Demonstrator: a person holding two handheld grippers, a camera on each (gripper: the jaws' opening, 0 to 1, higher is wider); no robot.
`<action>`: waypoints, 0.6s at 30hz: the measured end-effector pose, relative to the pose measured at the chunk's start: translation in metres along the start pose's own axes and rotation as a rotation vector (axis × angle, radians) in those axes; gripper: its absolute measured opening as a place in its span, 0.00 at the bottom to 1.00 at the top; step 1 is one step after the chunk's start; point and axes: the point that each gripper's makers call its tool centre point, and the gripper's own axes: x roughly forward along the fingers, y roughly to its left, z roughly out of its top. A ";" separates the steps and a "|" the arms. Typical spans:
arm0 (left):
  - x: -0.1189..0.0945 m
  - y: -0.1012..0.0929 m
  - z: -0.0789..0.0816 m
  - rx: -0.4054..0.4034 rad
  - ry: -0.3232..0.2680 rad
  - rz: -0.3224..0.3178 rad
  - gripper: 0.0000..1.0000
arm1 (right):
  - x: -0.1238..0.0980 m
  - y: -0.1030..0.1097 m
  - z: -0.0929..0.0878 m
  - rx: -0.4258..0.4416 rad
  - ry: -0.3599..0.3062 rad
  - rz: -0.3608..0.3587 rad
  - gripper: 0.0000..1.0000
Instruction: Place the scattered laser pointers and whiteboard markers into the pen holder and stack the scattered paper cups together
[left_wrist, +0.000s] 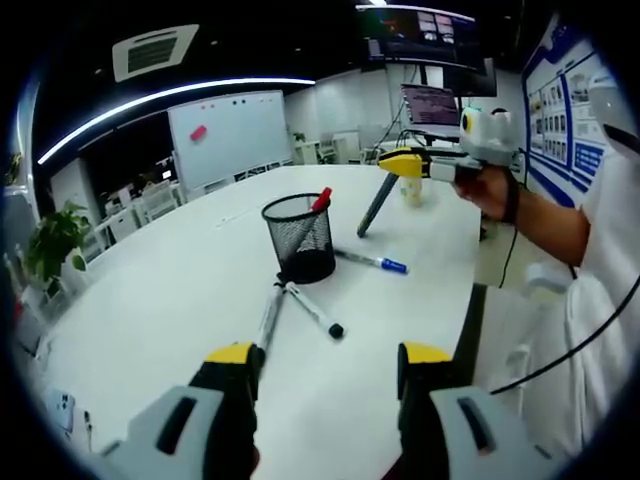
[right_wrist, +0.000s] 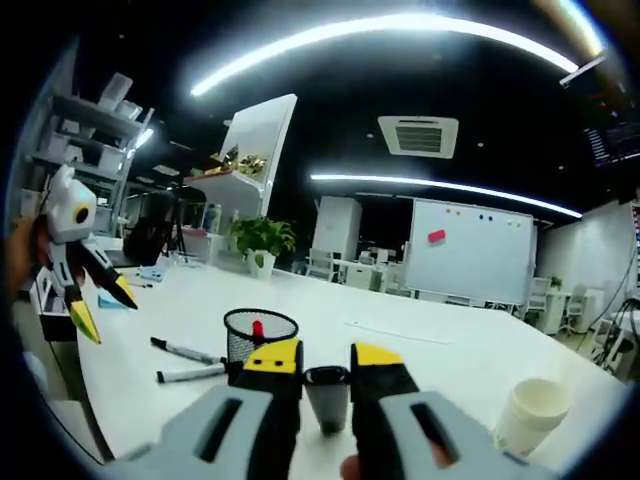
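A black mesh pen holder (left_wrist: 300, 238) (right_wrist: 260, 338) stands on the white table (left_wrist: 180, 290) with a red marker (left_wrist: 321, 200) (right_wrist: 258, 328) in it. Around it lie a blue-capped marker (left_wrist: 372, 261), a black-capped marker (left_wrist: 315, 310) (right_wrist: 185, 351) and a grey pen (left_wrist: 270, 316) (right_wrist: 190, 375). My left gripper (left_wrist: 330, 355) (right_wrist: 105, 308) hovers open near the table's edge, nothing between its jaws. My right gripper (left_wrist: 402, 163) (right_wrist: 327, 358) is shut on a dark marker (left_wrist: 378, 205) (right_wrist: 327, 397), held in the air beyond the holder. A stack of white paper cups (right_wrist: 535, 412) stands on the table.
A person's hand (left_wrist: 490, 190) holds the right gripper, sleeve and cable at the right. A whiteboard (left_wrist: 230, 135) (right_wrist: 470, 250), chairs and a potted plant (right_wrist: 262, 240) stand beyond the table. The table edge (left_wrist: 470, 320) runs along the right.
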 end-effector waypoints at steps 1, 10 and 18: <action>0.000 0.000 0.000 0.000 0.001 0.000 0.57 | 0.000 0.000 0.001 0.002 -0.001 0.000 0.18; -0.001 0.002 0.001 0.002 -0.001 0.005 0.57 | 0.002 -0.001 0.004 0.009 -0.003 0.007 0.18; 0.000 0.001 0.002 0.007 0.001 0.001 0.57 | 0.003 -0.001 0.006 0.013 -0.003 0.011 0.18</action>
